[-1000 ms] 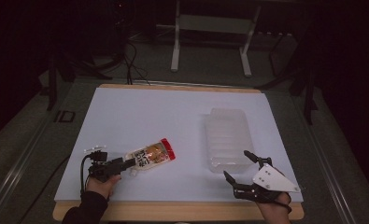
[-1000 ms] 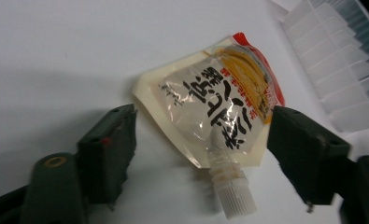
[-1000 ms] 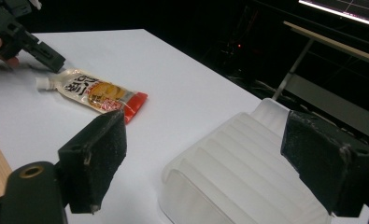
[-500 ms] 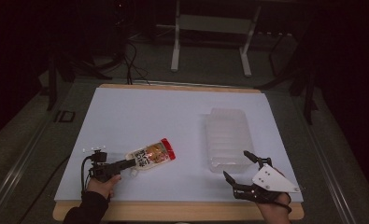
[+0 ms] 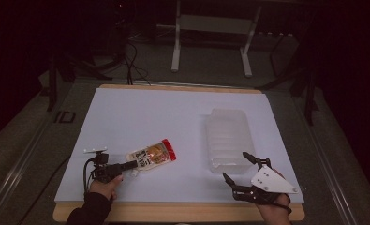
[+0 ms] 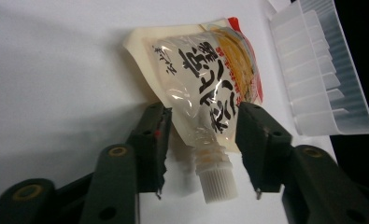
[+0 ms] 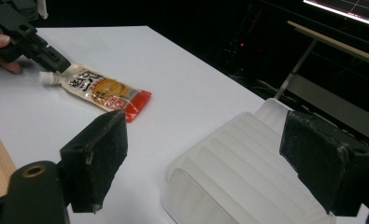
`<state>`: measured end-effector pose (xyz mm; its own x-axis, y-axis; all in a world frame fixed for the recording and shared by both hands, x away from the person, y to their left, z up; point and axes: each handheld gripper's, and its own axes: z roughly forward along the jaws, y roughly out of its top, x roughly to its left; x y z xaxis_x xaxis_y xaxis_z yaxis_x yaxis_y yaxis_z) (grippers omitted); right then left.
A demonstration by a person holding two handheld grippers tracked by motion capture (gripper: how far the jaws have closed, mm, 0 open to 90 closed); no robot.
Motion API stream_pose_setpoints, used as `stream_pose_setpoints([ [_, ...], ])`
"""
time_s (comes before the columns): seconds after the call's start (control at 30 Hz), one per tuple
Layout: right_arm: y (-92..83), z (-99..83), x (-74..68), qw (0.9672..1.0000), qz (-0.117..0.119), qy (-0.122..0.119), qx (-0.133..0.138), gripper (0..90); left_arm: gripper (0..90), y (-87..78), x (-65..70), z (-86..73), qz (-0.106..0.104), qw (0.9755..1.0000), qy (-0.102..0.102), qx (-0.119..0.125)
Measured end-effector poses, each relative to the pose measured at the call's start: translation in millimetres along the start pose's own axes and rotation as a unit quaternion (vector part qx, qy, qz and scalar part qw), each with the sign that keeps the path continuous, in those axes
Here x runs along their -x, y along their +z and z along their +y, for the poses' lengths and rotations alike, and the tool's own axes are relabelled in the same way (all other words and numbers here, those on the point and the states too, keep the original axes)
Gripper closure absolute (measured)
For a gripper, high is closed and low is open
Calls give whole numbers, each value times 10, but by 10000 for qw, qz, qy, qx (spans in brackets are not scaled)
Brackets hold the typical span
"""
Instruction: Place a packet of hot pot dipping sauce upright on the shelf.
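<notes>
The spouted pouch (image 6: 209,88) carries black Japanese lettering, hard to read. Left tongs (image 6: 202,142) straddle its neck, apart; right tongs (image 7: 205,163) gape wide, empty.

Pouch (image 6: 210,88), centre of the left gripper view: large black East Asian characters run in a column down its clear front, with a thinner, smaller column alongside to the left. Characters are sharp but seen sideways; no reading offered. A band of small white print on red sits at the pouch's far end, too small to make out.

Same pouch (image 7: 98,88) at upper left of the right gripper view: the black characters show near the cap end, blurred.

High view, pouch (image 5: 152,156) at lower left of centre: print shows as dark marks, illegible.
</notes>
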<state>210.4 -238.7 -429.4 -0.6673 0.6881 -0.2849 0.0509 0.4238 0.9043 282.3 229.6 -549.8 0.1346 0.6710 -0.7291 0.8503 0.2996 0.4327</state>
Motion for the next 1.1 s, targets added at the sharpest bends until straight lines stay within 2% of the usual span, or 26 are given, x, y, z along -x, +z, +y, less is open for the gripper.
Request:
stream_pose_setpoints([
  [0.07, 0, 2, -2, 10000, 4, 7, 9, 153, 625, 19, -15, 1, -71, 9998, -152, 47],
  [0.13, 2, 1, -3, 10000, 3, 0, -4, 153, 678, 50, -29, 6, -88, 9998, -179, 94],
  [0.23, 4, 1, -6, 10000, 13, -6, -8, 153, 679, 103, -11, 17, -118, 9996, -219, 156],
  [0.27, 3, 2, -5, 10000, 19, -5, -11, 153, 683, 117, 2, 19, -75, 9996, -194, 166],
  [0.4, 1, -2, 3, 10000, 21, 0, -15, 153, 791, 170, 74, 23, 254, 9995, 148, 136],
  [0.6, -5, -4, 13, 10000, 13, 27, -20, 167, 866, 174, 159, 22, 496, 9973, 475, 244],
  [0.8, -7, -3, 14, 10000, -18, 0, -37, 168, 900, 139, 228, 69, 517, 9959, 673, 312],
  [0.93, -5, -4, 19, 10000, -17, 3, -35, 168, 900, 140, 225, 105, 497, 9963, 640, 281],
  [1.1, -2, -2, 13, 10000, -3, 20, -45, 168, 900, 113, 264, 154, 429, 9959, 750, 269],
])
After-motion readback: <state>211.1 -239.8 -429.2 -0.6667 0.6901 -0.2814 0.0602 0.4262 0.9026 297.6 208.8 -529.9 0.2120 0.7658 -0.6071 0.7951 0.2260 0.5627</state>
